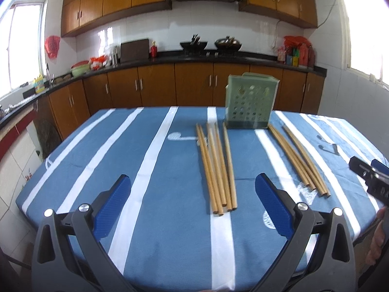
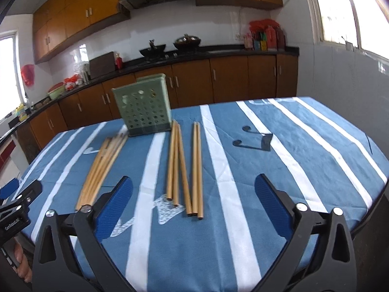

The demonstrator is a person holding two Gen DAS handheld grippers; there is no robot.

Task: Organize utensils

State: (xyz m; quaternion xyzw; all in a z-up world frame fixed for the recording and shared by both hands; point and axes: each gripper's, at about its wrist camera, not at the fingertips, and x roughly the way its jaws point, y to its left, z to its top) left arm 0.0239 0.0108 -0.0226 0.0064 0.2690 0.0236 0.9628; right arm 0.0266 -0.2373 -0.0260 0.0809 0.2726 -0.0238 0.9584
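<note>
Both grippers, left [image 1: 192, 206] and right [image 2: 194, 206], hover with jaws apart and empty. Two chopstick bundles [image 1: 217, 168] [image 2: 184, 168] lie lengthwise on the tabletop [image 1: 150, 243], tips toward the far-edge perforated holder [image 1: 250, 102], seemingly staged for loading.

Quick count: two bunches of wooden chopsticks on the surface. The left bunch [image 1: 218, 168] looks like six sticks, though they overlap and blur so I'm not totally sure. The right bunch [image 2: 184, 168] is five. One green holder [image 2: 143, 104] with holes. Two woks on the stove [image 1: 211, 43].
</note>
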